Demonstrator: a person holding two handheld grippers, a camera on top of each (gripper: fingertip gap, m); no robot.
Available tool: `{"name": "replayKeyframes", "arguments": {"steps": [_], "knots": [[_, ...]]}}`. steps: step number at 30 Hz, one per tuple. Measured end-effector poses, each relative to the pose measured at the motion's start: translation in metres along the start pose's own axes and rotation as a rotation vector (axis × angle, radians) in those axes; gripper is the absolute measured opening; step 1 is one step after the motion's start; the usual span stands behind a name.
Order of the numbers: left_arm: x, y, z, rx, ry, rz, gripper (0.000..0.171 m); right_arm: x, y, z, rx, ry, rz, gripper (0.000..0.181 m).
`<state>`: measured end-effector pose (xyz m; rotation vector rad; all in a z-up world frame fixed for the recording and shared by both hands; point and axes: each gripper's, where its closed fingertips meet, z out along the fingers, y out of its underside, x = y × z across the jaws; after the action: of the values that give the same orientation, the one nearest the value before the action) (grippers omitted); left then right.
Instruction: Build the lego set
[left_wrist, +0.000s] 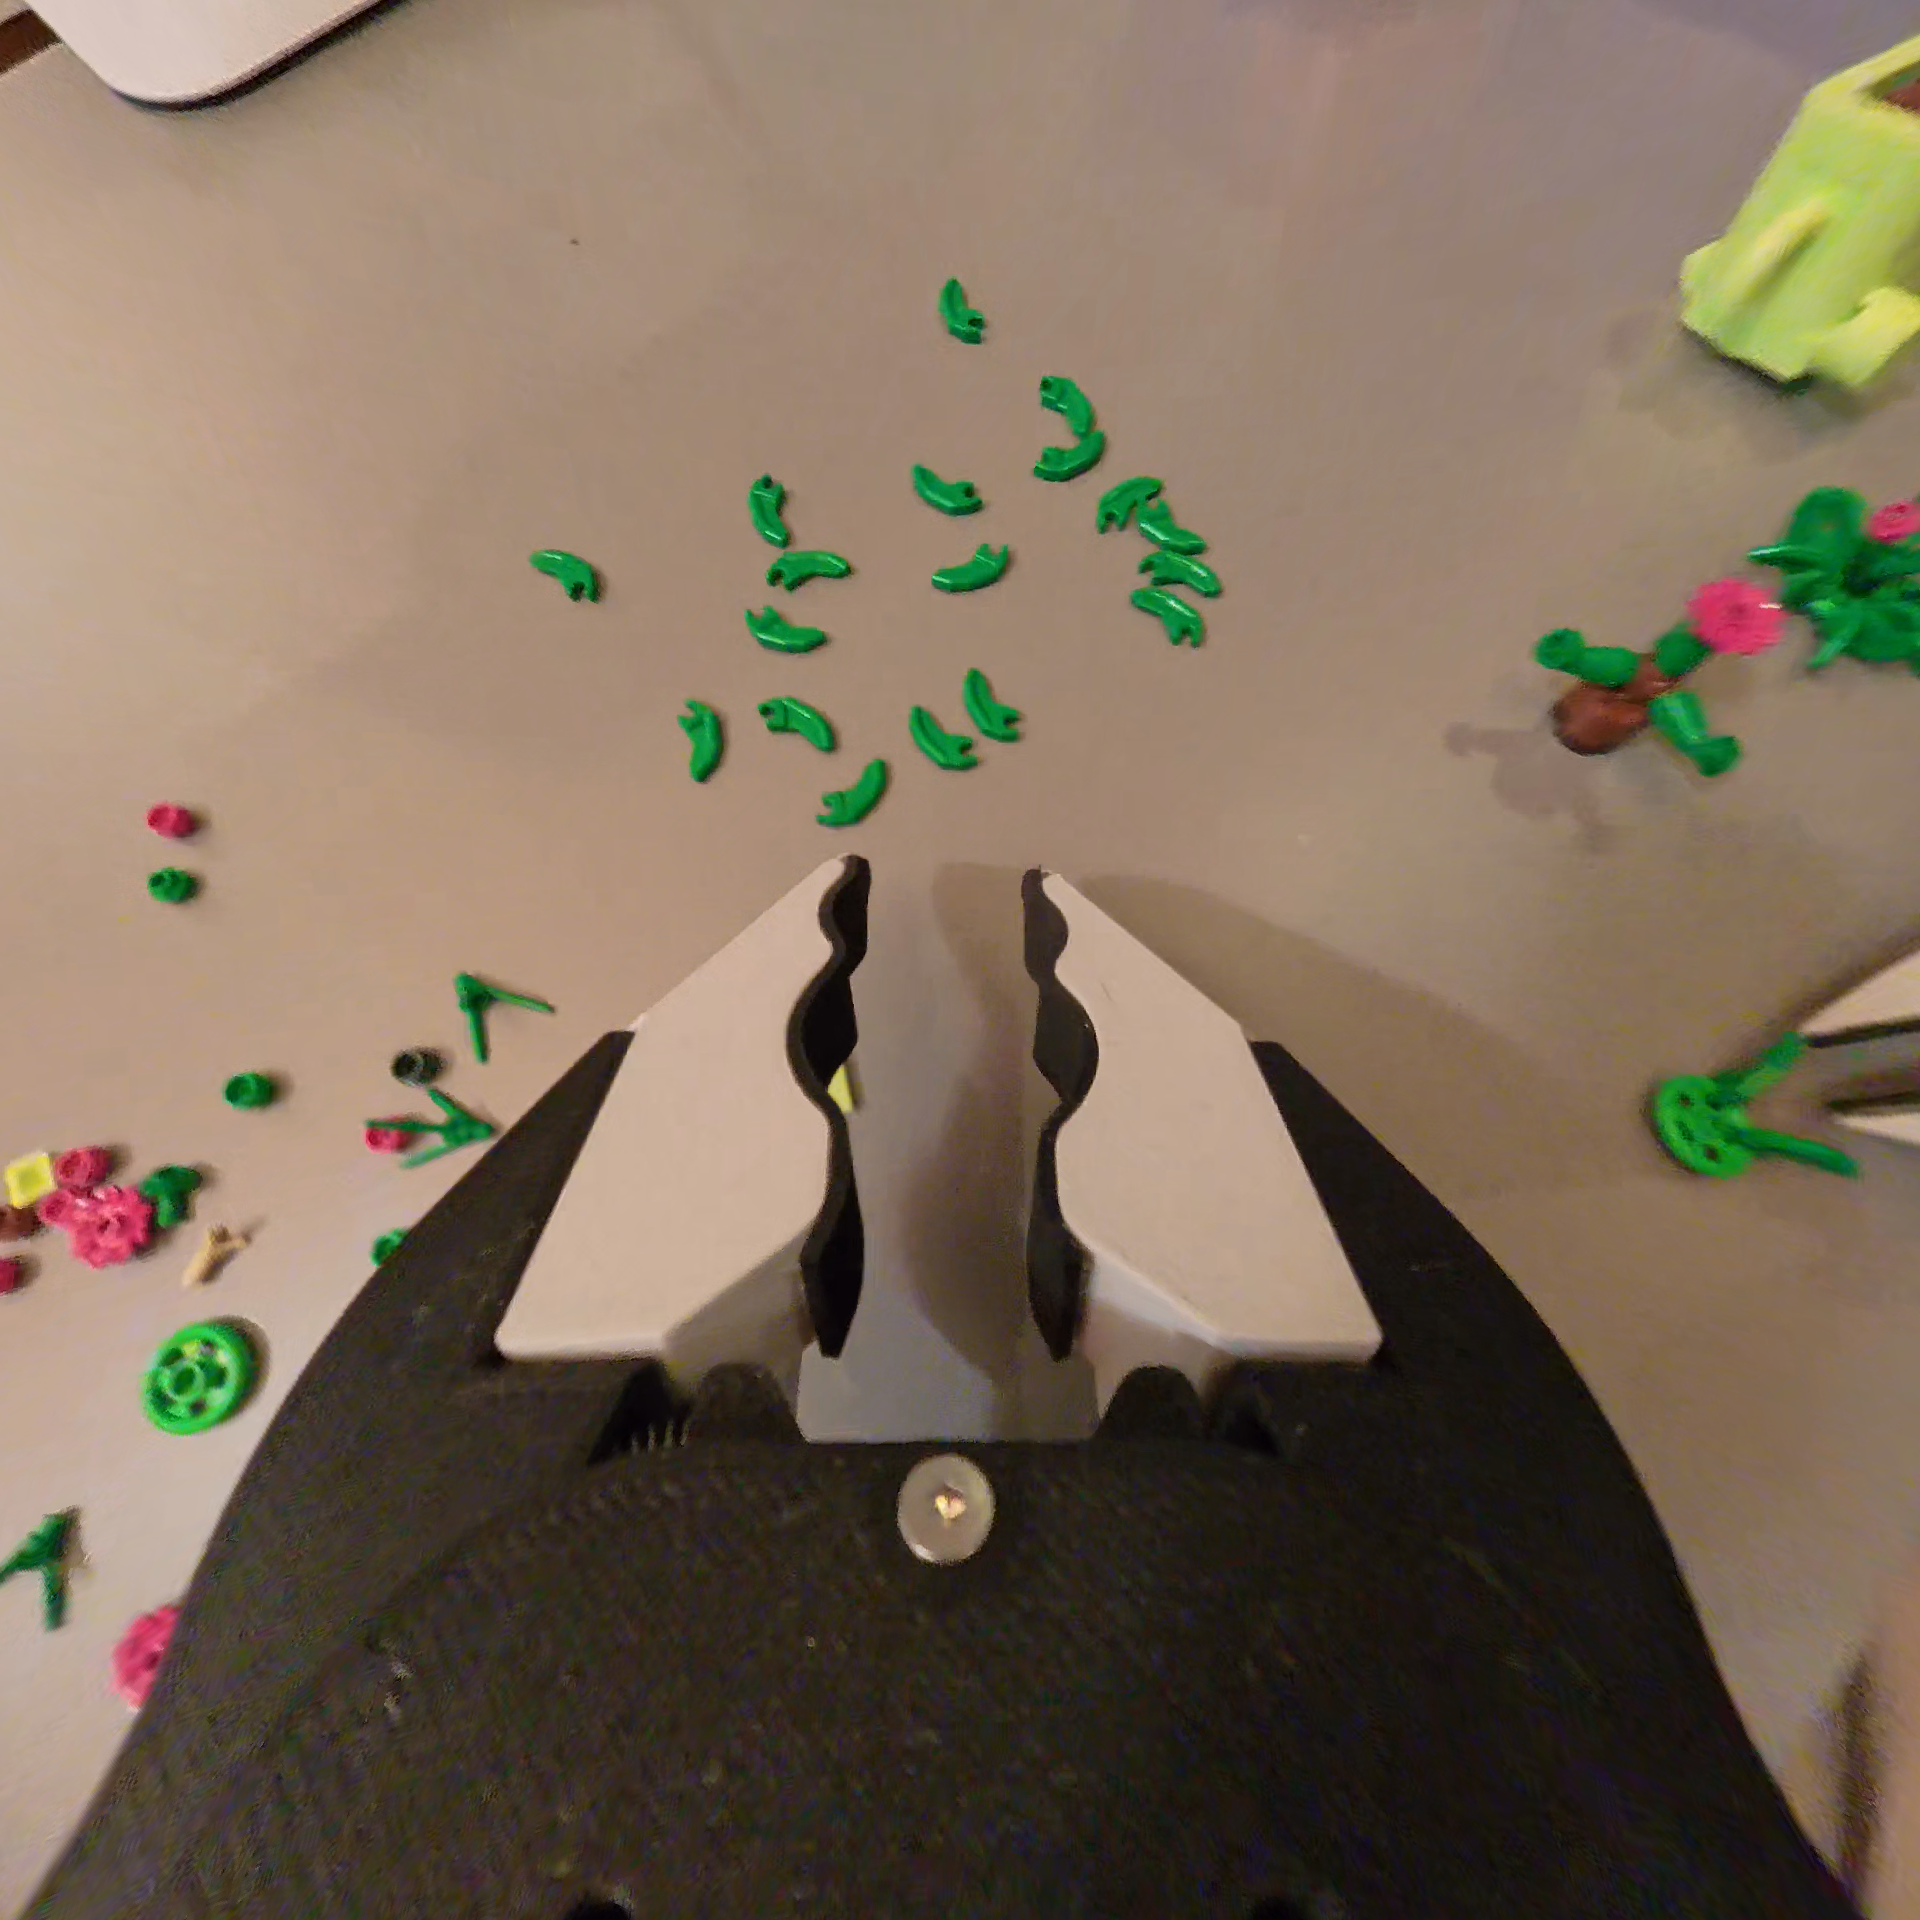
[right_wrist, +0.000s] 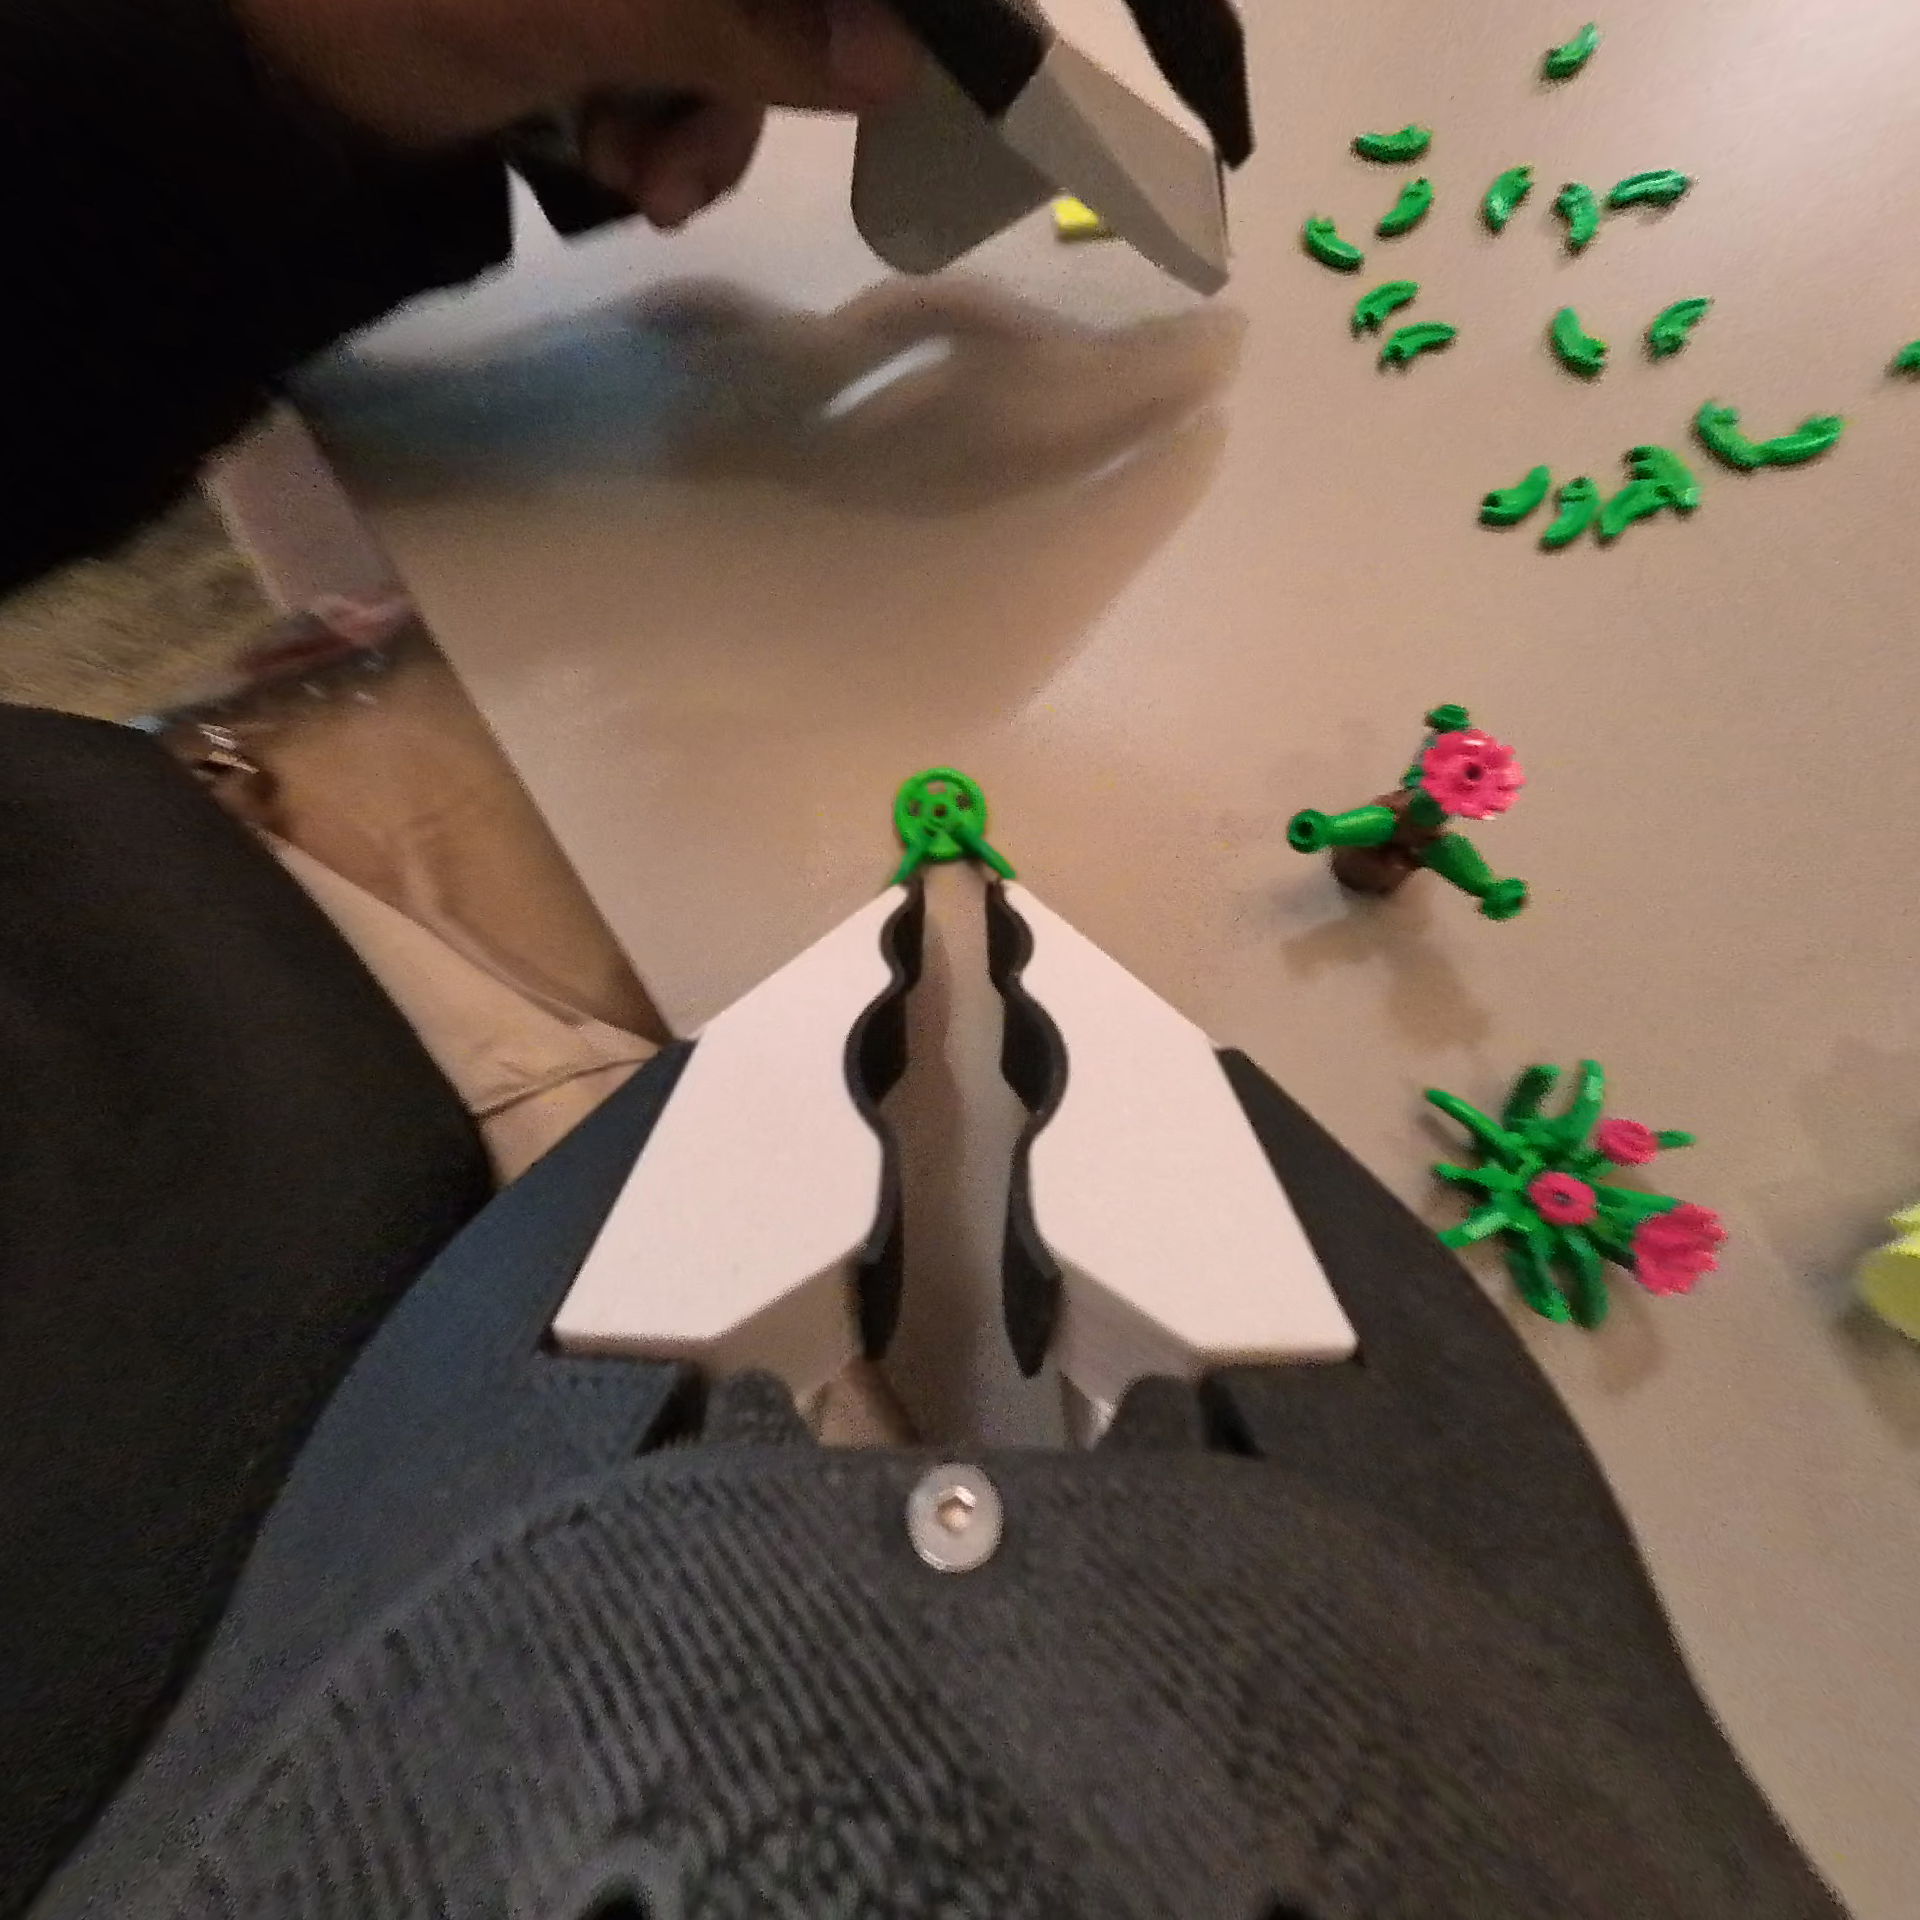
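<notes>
Right gripper (right_wrist: 951, 883) clenched on green wheel piece (right_wrist: 938, 814), left gripper (left_wrist: 945, 868) released before scattered green leaves (left_wrist: 883, 582)

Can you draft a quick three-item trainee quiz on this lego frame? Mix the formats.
1. True or false: the left gripper is shut on a curved green leaf piece.
2. Multiple choice: what does the right gripper hold at its fingertips? A) a pink flower B) a green wheel piece with stems C) a brown stem piece
3. Fill in: the loose green leaf pieces lie scattered on the ___ ahead of the left gripper.

Key:
1. False; its jaws stand apart with nothing between them.
2. B
3. table
</notes>
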<state>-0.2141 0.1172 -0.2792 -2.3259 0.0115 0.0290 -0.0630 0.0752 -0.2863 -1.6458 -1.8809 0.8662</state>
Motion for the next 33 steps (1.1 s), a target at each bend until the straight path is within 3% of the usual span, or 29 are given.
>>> {"name": "replayKeyframes", "arguments": {"steps": [5, 10, 15, 17, 21, 24, 27, 33], "knots": [[-0.015, -0.001, 0.020, -0.089, -0.070, 0.062, 0.040, 0.031, 0.003, -0.004, -0.025, 0.226, -0.096, 0.000], [-0.011, -0.005, 0.027, -0.086, -0.014, 0.038, 0.035, 0.027, -0.001, -0.010, 0.034, 0.158, -0.024, 0.006], [0.001, 0.003, 0.021, -0.127, 0.053, 0.061, 0.000, 0.028, -0.003, -0.014, 0.078, 0.107, 0.054, 0.007], [0.003, 0.005, 0.017, -0.139, 0.062, 0.076, 0.000, 0.029, -0.004, -0.016, 0.091, 0.100, 0.070, 0.007], [-0.003, 0.000, 0.016, -0.102, 0.042, 0.057, 0.020, 0.029, -0.005, -0.016, 0.098, 0.094, 0.074, 0.007], [-0.003, 0.006, 0.019, -0.123, 0.058, 0.059, 0.025, 0.027, -0.006, -0.016, 0.100, 0.090, 0.069, 0.007], [0.005, 0.007, 0.019, -0.127, 0.112, 0.040, 0.007, 0.025, -0.008, -0.016, 0.106, 0.089, 0.065, 0.007], [0.026, 0.010, 0.006, -0.138, 0.200, 0.052, 0.006, 0.026, -0.014, -0.022, 0.135, 0.097, 0.049, 0.006]]}}
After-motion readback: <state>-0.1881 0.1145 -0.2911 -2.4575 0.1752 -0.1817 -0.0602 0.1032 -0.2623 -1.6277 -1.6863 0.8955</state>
